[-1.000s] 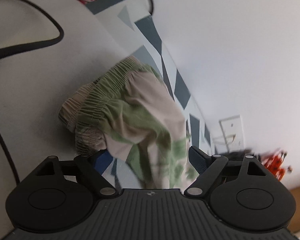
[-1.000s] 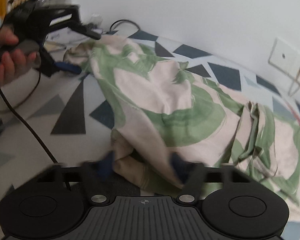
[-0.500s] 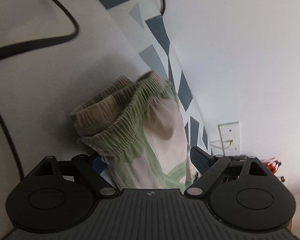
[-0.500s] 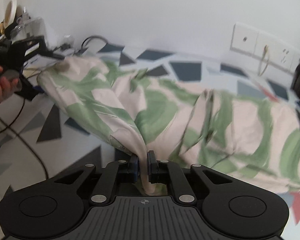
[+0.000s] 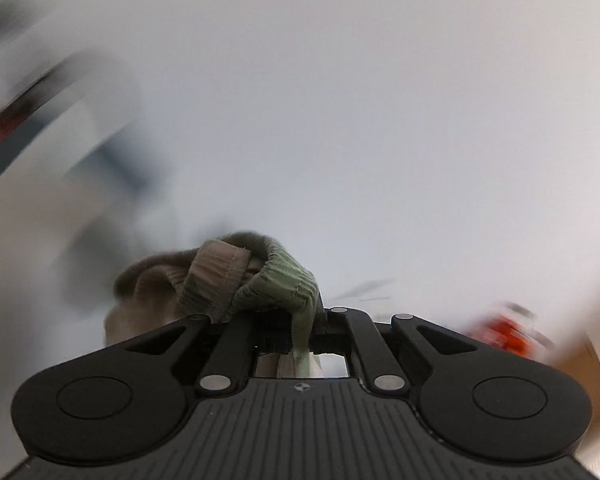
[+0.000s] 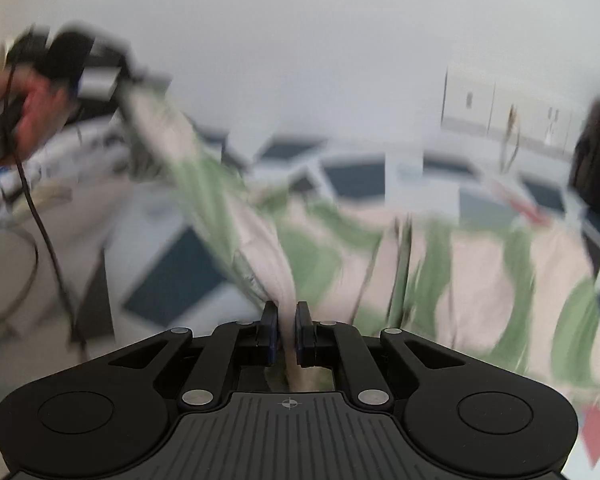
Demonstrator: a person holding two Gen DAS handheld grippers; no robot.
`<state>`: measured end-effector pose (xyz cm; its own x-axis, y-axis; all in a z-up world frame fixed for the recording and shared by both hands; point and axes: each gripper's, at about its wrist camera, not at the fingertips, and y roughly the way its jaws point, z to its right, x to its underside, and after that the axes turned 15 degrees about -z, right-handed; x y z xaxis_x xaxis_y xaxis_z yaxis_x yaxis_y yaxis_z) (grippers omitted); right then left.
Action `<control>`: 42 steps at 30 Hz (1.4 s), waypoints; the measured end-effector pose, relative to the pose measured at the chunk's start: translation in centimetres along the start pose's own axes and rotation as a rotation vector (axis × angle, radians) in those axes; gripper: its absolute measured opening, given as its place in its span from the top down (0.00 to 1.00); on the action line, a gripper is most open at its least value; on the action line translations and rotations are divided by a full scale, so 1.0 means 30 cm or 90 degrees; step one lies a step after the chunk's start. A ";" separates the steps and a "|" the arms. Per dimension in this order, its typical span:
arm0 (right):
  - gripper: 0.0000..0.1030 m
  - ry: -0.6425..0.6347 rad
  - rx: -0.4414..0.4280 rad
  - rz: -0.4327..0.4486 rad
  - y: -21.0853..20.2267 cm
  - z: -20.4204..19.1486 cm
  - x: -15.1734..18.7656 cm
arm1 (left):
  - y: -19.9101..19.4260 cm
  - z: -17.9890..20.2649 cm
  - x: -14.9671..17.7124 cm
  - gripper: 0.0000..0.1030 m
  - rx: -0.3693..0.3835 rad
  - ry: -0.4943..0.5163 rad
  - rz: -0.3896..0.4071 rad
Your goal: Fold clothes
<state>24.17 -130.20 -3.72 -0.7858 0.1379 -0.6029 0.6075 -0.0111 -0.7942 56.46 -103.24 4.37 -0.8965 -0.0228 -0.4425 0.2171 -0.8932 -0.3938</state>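
Your right claw [image 6: 287, 330] is clenched on the shorts [image 6: 380, 264]; your left claw [image 5: 300, 334] grips their waistband [image 5: 260, 276]. The cloth stretches from the right claw up-left toward the left one, so keep that line taut.

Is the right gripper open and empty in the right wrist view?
No: the right gripper has its jaws shut on a fold of the green-and-cream patterned garment, with cloth pinched between them.
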 end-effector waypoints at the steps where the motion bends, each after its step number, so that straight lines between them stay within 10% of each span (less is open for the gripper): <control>1: 0.93 -0.002 -0.006 0.005 -0.005 -0.004 -0.011 | -0.027 0.017 0.002 0.94 -0.003 0.009 0.007; 11: 0.93 -0.044 -0.074 -0.098 0.087 -0.045 0.043 | -0.178 -0.371 0.353 0.93 -0.292 -0.123 -0.070; 17: 0.93 -0.070 -0.073 -0.127 0.114 -0.052 0.061 | -0.215 -0.409 0.443 0.85 -0.288 -0.167 -0.073; 27: 0.88 -0.101 -0.074 -0.144 0.112 -0.059 0.076 | -0.220 -0.419 0.432 0.38 -0.357 -0.157 -0.053; 35: 0.43 -0.050 -0.052 -0.088 0.038 -0.007 0.057 | -0.228 -0.450 0.422 0.39 -0.357 -0.167 -0.028; 37: 0.42 -0.011 -0.042 -0.074 0.028 0.033 0.047 | -0.221 -0.451 0.427 0.77 -0.355 -0.158 -0.021; 42: 0.40 0.080 0.009 -0.058 0.043 0.140 0.025 | -0.255 -0.419 0.443 0.86 -0.360 -0.116 0.001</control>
<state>23.88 -134.27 -5.50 -0.8161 0.2625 -0.5148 0.5321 -0.0060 -0.8467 47.75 -91.08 -8.63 -0.9372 -0.1456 -0.3170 0.3453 -0.5163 -0.7837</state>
